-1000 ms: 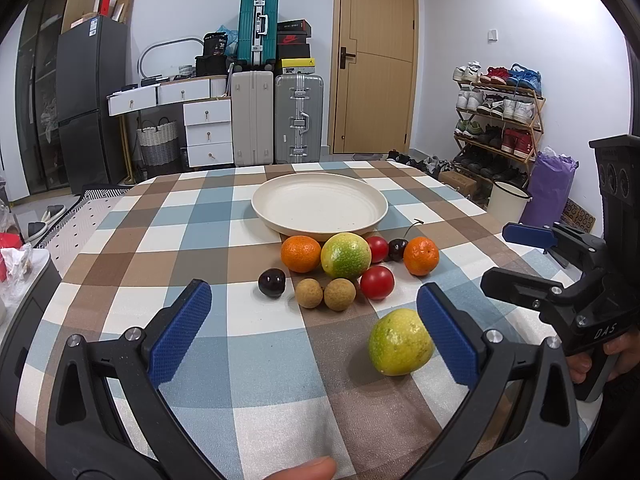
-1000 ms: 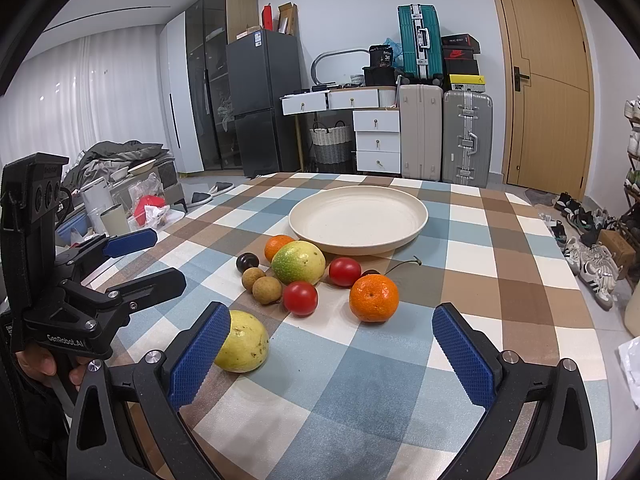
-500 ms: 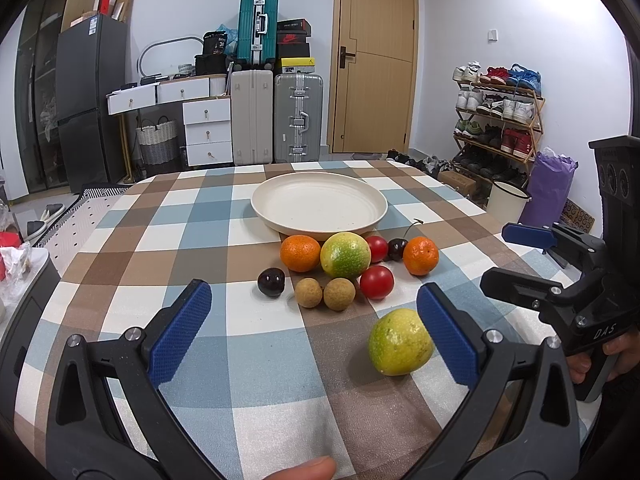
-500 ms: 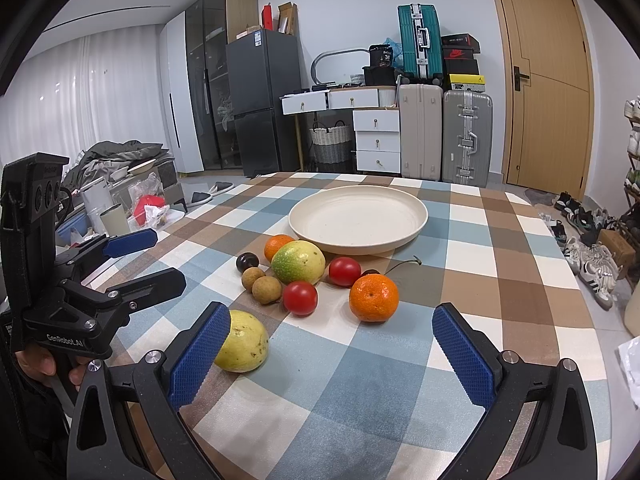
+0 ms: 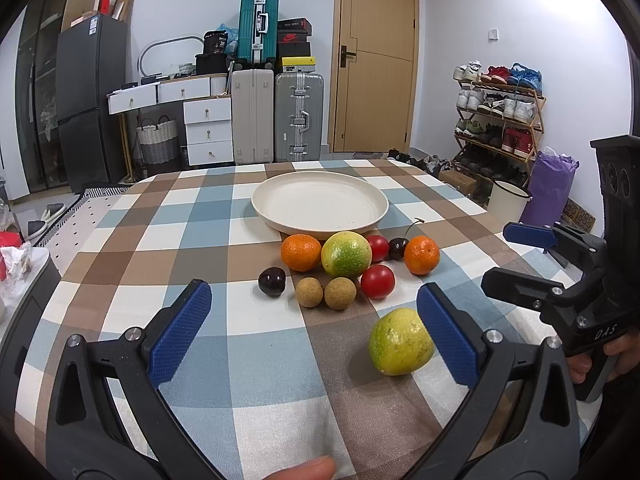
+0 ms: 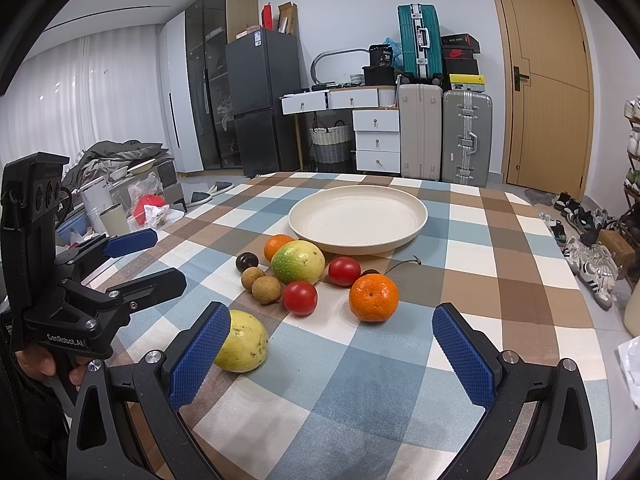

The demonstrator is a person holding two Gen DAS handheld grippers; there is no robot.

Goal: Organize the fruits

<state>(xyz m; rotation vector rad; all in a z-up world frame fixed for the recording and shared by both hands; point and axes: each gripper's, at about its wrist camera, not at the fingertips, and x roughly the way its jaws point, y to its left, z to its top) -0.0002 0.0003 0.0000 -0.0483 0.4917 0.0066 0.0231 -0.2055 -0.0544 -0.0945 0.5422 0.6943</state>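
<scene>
Resting loose on the checked tablecloth (image 5: 248, 344) before the empty cream plate (image 5: 320, 204), the round yellow-green citrus fruit (image 5: 400, 341) looks firm, smooth, roll-prone; grip its widest middle; left gripper (image 5: 314, 334) and right gripper (image 6: 330, 352) both spread, empty

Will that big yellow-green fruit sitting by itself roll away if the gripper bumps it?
Probably. The yellow-green fruit looks round and sits loose on the flat tablecloth, with nothing touching it. Its skin seems smooth, so it might slip between the pads. It looks firm, likely not squashy.
</scene>
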